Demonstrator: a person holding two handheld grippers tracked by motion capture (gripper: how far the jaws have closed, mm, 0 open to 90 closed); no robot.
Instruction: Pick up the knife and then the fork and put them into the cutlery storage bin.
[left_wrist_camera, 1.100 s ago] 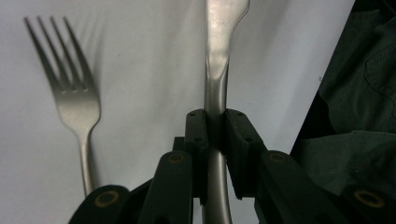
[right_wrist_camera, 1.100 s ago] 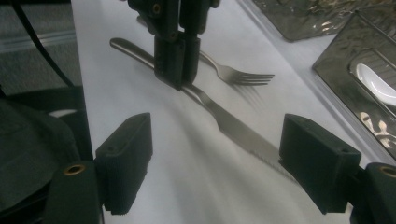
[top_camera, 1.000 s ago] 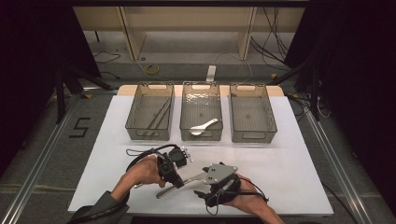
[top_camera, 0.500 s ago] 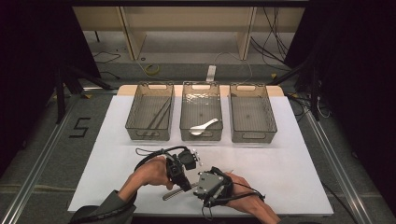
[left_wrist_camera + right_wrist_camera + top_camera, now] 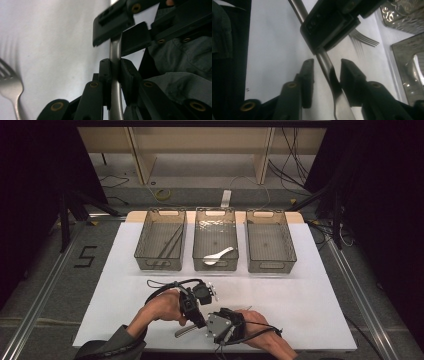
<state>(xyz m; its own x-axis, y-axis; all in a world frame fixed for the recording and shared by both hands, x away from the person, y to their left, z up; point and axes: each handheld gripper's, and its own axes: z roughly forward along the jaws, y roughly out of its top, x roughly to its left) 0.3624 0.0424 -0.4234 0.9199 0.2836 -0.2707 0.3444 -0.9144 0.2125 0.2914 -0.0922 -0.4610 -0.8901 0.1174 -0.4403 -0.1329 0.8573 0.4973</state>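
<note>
White sheet (image 5: 310,305) covers table, dark room around, 3 mesh trays (image 5: 271,240) at back. Left gripper (image 5: 113,75) pinches metal utensil handle (image 5: 115,50) near front edge. Right gripper (image 5: 325,75) has just been closing, jaws straddle handle w/ gaps, not touching. Fork (image 5: 10,85) lies just beside.

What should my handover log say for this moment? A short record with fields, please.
left gripper: shut on utensil handle
right gripper: jaws either side of the same handle, just been closing, not yet pressing
fork: lying on table
spoon: in middle bin
</note>
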